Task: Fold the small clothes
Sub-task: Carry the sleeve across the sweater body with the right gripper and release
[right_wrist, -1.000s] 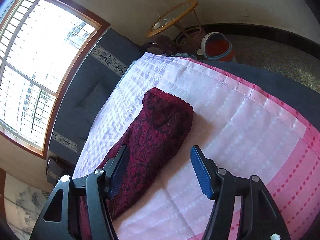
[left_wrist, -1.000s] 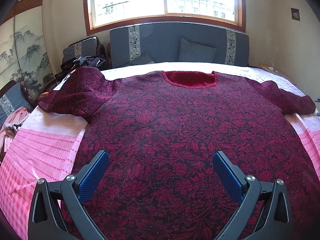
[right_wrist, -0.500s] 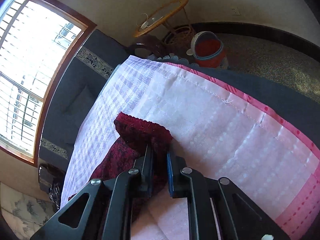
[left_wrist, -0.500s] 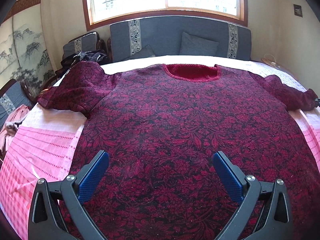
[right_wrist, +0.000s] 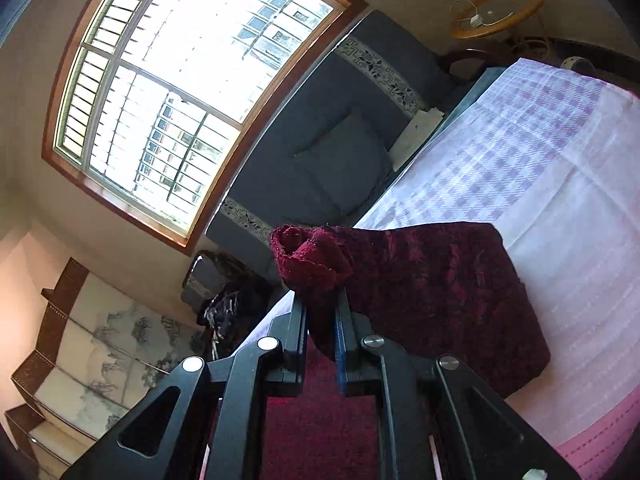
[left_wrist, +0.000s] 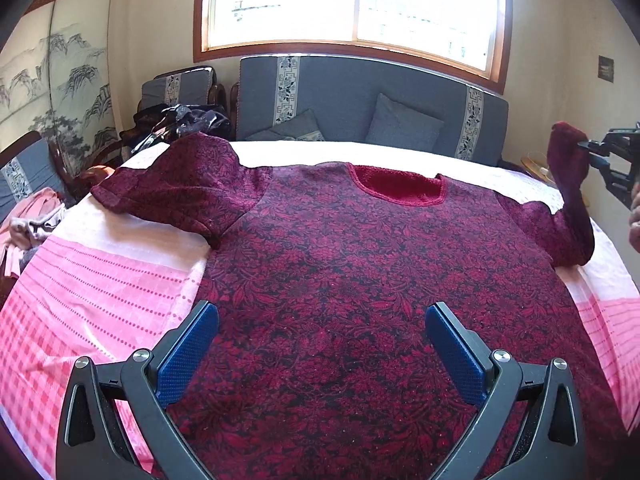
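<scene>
A dark red floral sweater (left_wrist: 360, 272) lies flat on the pink and white bedspread (left_wrist: 100, 292), neck toward the sofa. My left gripper (left_wrist: 320, 344) is open and empty above the sweater's lower body. My right gripper (right_wrist: 320, 300) is shut on the cuff of the right sleeve (right_wrist: 316, 260) and holds it lifted off the bed. In the left wrist view the raised sleeve (left_wrist: 568, 168) and the right gripper (left_wrist: 588, 146) show at the far right. The left sleeve (left_wrist: 172, 188) lies spread on the bed.
A grey sofa (left_wrist: 360, 104) with cushions stands under the window past the bed. Dark clothes (left_wrist: 180, 120) lie on a chair at the back left, pink clothes (left_wrist: 28, 220) at the left edge. A round wooden side table (right_wrist: 496, 12) stands beyond the bed's right corner.
My right gripper closed on the right sleeve's cuff and lifted it up off the bed, turning toward the sweater. My left gripper stayed open over the sweater's lower body.
</scene>
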A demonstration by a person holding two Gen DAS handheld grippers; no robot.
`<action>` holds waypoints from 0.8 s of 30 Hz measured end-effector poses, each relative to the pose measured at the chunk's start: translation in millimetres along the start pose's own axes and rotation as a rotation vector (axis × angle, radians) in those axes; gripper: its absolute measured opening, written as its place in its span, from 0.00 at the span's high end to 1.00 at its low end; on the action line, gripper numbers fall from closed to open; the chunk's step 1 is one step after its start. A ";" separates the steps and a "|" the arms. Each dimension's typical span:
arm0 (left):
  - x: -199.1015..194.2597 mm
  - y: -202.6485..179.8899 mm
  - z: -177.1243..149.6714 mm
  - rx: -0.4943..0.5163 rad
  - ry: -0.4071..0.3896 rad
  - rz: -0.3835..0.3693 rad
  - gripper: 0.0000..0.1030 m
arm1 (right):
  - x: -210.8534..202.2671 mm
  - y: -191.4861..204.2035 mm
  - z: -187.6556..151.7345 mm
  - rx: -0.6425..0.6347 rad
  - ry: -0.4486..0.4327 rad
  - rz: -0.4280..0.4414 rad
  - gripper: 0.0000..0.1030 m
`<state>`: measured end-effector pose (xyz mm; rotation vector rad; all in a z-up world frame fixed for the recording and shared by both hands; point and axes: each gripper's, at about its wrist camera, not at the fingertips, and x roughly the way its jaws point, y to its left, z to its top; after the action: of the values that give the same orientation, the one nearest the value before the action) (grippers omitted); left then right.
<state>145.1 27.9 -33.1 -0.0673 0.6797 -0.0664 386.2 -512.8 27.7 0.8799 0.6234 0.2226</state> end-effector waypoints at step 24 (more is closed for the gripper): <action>-20.6 103.1 -20.3 -0.116 0.039 0.030 0.01 | 237.7 124.4 -251.4 -0.138 0.440 0.036 0.84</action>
<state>120.3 131.4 -44.6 -0.1675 0.7228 0.0010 436.2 -169.5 -94.2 0.7122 0.9890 0.4935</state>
